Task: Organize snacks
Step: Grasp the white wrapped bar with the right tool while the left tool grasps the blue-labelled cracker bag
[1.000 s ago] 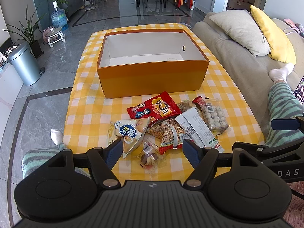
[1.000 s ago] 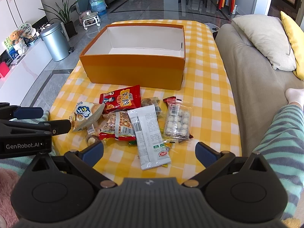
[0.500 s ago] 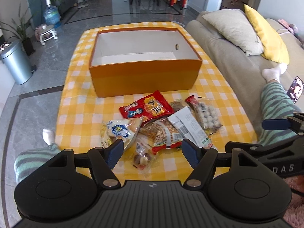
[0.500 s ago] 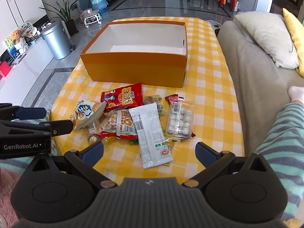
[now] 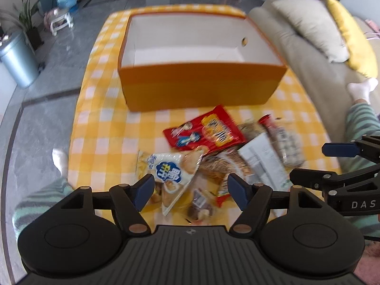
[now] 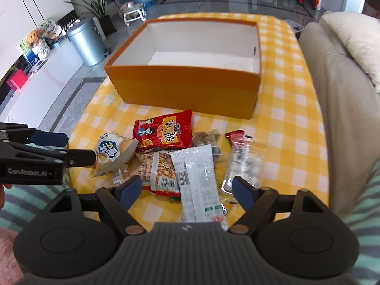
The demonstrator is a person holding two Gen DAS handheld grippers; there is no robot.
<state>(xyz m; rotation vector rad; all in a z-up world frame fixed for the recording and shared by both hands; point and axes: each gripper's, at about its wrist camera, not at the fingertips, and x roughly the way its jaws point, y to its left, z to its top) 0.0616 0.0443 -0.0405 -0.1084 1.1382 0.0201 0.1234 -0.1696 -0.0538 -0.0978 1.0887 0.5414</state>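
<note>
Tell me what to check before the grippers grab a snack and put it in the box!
1. Orange box empty with room: ok.
2. Snacks outside the box, on the checked cloth: ok.
3. Left hand-held gripper open, holding nothing: ok.
4. Right hand-held gripper closing, pads not yet pressing the white packet between them: ok.
5. Packets overlap, so one might drag another: not ok.
6. Left view sharp enough to aim: not ok, blurred.

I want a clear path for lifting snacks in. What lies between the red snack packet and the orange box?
Only bare checked tablecloth: in the right wrist view, nothing sits between the red snack packet and the orange box.
</note>
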